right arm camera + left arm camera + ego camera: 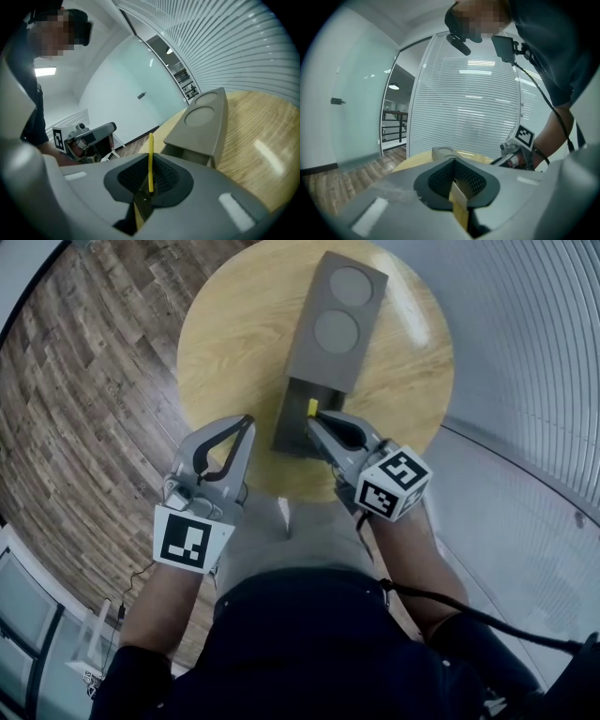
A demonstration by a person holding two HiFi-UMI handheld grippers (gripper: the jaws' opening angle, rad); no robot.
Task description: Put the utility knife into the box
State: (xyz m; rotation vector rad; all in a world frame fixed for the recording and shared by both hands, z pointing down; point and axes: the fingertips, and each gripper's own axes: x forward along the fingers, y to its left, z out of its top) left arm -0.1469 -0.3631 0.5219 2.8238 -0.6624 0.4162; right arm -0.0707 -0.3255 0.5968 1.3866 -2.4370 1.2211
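Knife [150,161] is pinched in your right gripper [149,186]. The jaws are closed on it, and a thin yellow strip sticks out past the tips. In the head view only a short yellow end [312,408] shows, at the tips of the right gripper [316,424]. It sits over the near end of the open drawer [298,418]. I can't tell whether the knife touches the drawer or hangs above it.

The drawer is pulled out of the grey box [333,334] toward you, and its inside is dark (contents not readable). The box lid has two round recesses. In the right gripper view the box [201,124] sits just beyond the knife tip, with the drawer gap [187,153] facing the jaws.

The box sits on a round wooden table [234,343], roughly mid-table and angled up-right in the head view.

Your left gripper [247,424] is at the table's near-left edge, beside the drawer and apart from the box. Its jaws are pressed together with nothing between them. The left gripper view [457,190] shows only a thin tan sliver through the slit, which looks like table. The same view shows the box [445,152] ahead and your right gripper [513,157] off to the right.

There's plank floor [84,381] to the left of the table and a wall of blinds [534,352] to the right.
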